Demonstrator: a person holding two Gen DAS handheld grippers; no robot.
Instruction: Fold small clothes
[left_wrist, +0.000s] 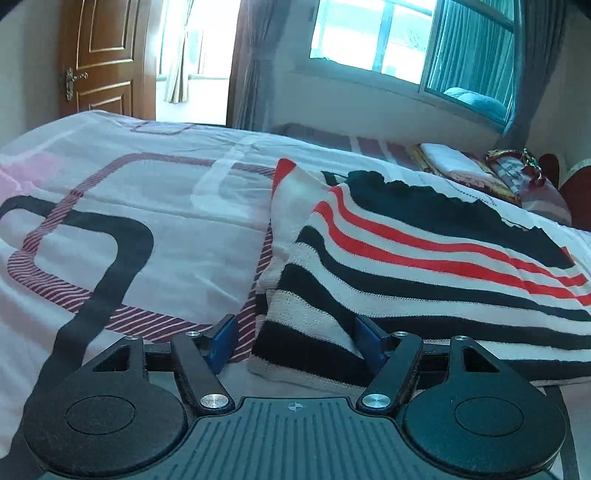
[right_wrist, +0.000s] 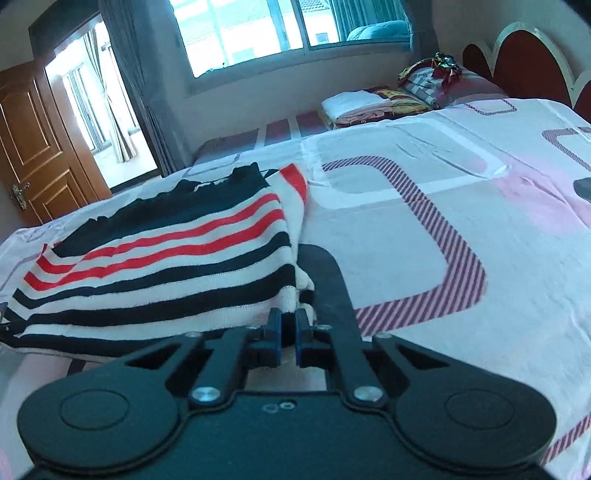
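Sweater (left_wrist: 424, 258) on bed (left_wrist: 166, 206), left gripper (left_wrist: 295, 343) agape (straddling corner)

Both wrist views sit low, close over the pink patterned bedsheet (left_wrist: 155, 206) (right_wrist: 461, 229), sharing the striped knit garment (left_wrist: 424, 258) (right_wrist: 166, 266) and window wall.

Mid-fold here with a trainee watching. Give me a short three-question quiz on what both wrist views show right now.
1. True or false: the left gripper has its fingers spread wide, with the near corner of the striped sweater lying between them.
2. Multiple choice: the right gripper is at which part of the sweater? A) the far black edge B) its near right corner C) the middle of the red stripes.
3. Short answer: what does the sweater lie on?

Key: 1 true. 2 B; the fingers stand nearly together there, though a grip on the cloth cannot be confirmed. 3 the patterned bedspread.
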